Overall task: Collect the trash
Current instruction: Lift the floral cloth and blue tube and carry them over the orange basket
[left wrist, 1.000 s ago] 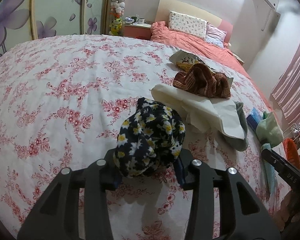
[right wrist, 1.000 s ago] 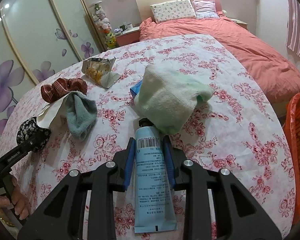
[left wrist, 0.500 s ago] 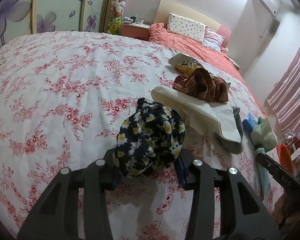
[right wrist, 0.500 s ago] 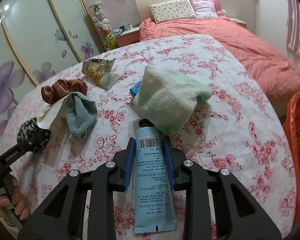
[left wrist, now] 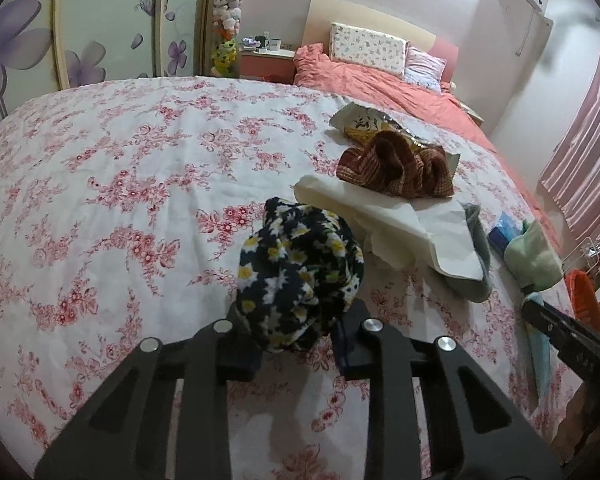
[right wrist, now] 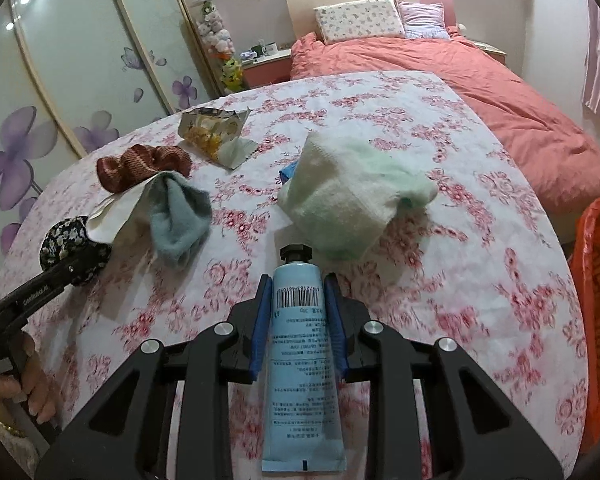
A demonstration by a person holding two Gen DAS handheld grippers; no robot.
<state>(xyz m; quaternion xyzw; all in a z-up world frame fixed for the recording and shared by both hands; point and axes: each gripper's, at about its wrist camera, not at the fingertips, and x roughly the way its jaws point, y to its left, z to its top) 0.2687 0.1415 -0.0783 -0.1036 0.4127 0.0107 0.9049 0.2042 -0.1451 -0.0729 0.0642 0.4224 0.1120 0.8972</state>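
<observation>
Gripping pale-blue barcoded tube [right wrist: 303, 364], right jaws | left jaws closing on daisy-print scrunchie [left wrist: 298, 280]

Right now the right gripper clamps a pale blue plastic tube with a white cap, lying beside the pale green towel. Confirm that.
Wrong on the cap: the right wrist view shows a black cap on the pale blue plastic tube. The right gripper does clamp it, beside the pale green towel.

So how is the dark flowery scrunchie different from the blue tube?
The flowery scrunchie is soft, bunched cloth, dark with daisies; the blue tube is smooth, flat and pale blue, with a barcode and black cap. The scrunchie sits in the left gripper, whose jaws are closing; the tube is clamped in the right gripper. Both are between gripper fingers over the flowered bedspread.
</observation>
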